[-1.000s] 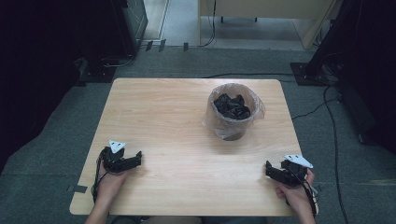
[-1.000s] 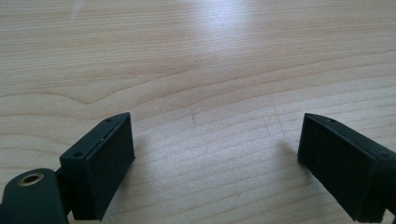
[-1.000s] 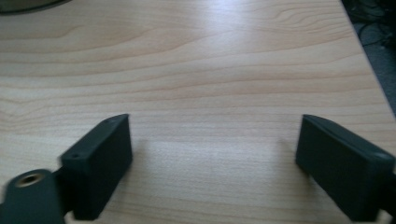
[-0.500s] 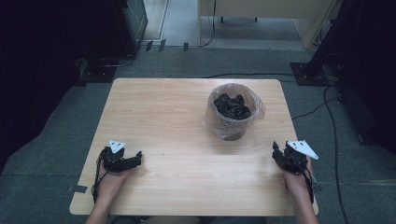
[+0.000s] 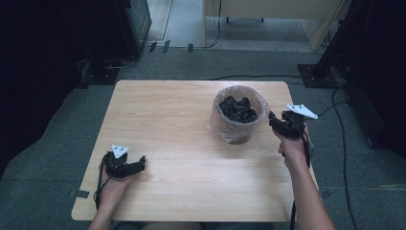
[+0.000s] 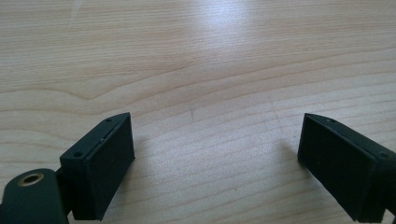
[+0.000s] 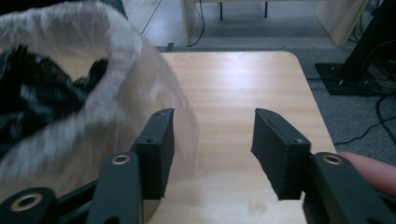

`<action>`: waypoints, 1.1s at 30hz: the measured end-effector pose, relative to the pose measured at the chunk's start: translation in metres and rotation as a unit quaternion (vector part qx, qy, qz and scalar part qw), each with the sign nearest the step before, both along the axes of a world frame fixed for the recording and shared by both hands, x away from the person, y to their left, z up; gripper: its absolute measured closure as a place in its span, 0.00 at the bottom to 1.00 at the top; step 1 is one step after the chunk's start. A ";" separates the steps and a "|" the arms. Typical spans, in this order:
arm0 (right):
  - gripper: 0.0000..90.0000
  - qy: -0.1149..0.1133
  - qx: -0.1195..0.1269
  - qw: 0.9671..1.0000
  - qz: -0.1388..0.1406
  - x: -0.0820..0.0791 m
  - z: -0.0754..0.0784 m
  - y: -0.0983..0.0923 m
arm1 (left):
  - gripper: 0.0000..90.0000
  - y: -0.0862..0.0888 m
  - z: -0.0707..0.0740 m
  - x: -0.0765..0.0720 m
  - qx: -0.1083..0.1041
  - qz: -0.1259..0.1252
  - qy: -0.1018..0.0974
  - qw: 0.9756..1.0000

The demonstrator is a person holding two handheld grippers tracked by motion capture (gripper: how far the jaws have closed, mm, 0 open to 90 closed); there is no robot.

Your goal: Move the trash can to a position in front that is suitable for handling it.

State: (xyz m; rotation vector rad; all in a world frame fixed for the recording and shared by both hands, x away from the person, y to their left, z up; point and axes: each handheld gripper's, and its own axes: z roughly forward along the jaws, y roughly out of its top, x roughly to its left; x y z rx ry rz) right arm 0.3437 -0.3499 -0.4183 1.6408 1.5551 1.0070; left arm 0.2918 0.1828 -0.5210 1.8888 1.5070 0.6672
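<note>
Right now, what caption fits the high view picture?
Right gripper beside the lined bin, left gripper resting on table.

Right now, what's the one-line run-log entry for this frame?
left gripper: open, low over table | right gripper: open, beside lined bin | bin: dark crumpled contents

A lab or test room, by the look of it. A bare wooden table [image 5: 182, 124] stands on grey carpet [image 5: 52, 143] (cables [image 5: 344, 143] trail across it), with dark equipment racks [image 5: 129, 19] behind.
</note>
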 end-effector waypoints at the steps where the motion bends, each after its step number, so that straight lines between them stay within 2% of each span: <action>1: 0.61 -0.003 0.000 1.000 -0.002 0.005 0.001 0.001 | 0.11 0.000 0.000 0.000 0.000 0.000 0.000 1.000; 3: 0.66 -0.009 -0.009 1.000 -0.008 0.016 0.003 0.001 | 0.11 0.000 0.000 0.000 0.000 0.000 0.000 1.000; 4: 0.71 -0.015 -0.011 1.000 -0.012 0.027 0.003 -0.001 | 0.11 0.000 0.000 0.000 0.000 0.000 0.000 1.000; 6: 0.73 -0.016 -0.011 1.000 -0.011 0.033 0.002 -0.002 | 0.11 0.000 0.000 0.000 0.000 0.000 0.000 1.000; 7: 0.77 -0.018 -0.002 1.000 -0.007 0.045 0.000 -0.004 | 0.11 0.000 0.000 0.000 0.000 0.000 0.000 1.000; 8: 0.77 -0.018 -0.002 1.000 -0.007 0.045 0.000 -0.004 | 0.11 0.000 0.000 0.000 0.000 0.000 0.000 1.000; 12: 0.81 -0.024 0.015 1.000 0.013 0.069 -0.007 -0.003 | 0.11 0.000 0.000 0.000 0.000 0.000 0.000 1.000; 16: 0.82 -0.017 0.023 0.999 0.027 0.083 -0.016 0.000 | 0.11 0.000 0.000 0.000 0.000 0.000 0.000 1.000; 17: 0.82 -0.017 0.023 0.999 0.027 0.083 -0.016 0.000 | 0.11 0.000 0.000 0.000 0.000 0.000 0.000 1.000; 18: 0.83 -0.014 0.046 0.998 0.035 0.086 -0.021 0.000 | 0.11 0.000 0.000 0.000 0.000 0.000 0.000 1.000; 19: 0.83 -0.014 0.046 0.998 0.035 0.086 -0.021 0.000 | 0.11 0.000 0.000 0.000 0.000 0.000 0.000 1.000; 20: 0.83 -0.015 0.059 0.997 0.040 0.086 -0.023 -0.001 | 0.11 0.000 0.000 0.000 0.000 0.000 0.000 1.000; 21: 0.82 -0.016 0.089 0.994 0.056 0.086 -0.026 -0.004 | 0.11 0.000 0.000 0.000 0.000 0.000 0.000 1.000; 22: 0.82 -0.014 0.099 0.993 0.065 0.086 -0.027 -0.004 | 0.11 0.000 0.000 0.000 0.000 0.000 0.000 1.000; 25: 0.80 -0.013 0.106 0.991 0.081 0.084 -0.029 -0.003 | 0.11 0.000 0.000 0.000 0.000 0.000 0.000 1.000; 26: 0.79 -0.011 0.108 0.990 0.095 0.082 -0.030 0.000 | 0.11 0.000 0.000 0.000 0.000 -0.002 0.000 1.000; 33: 0.77 -0.009 0.109 0.986 0.123 0.075 -0.037 0.014 | 0.15 0.000 0.001 0.002 0.002 0.005 0.002 1.000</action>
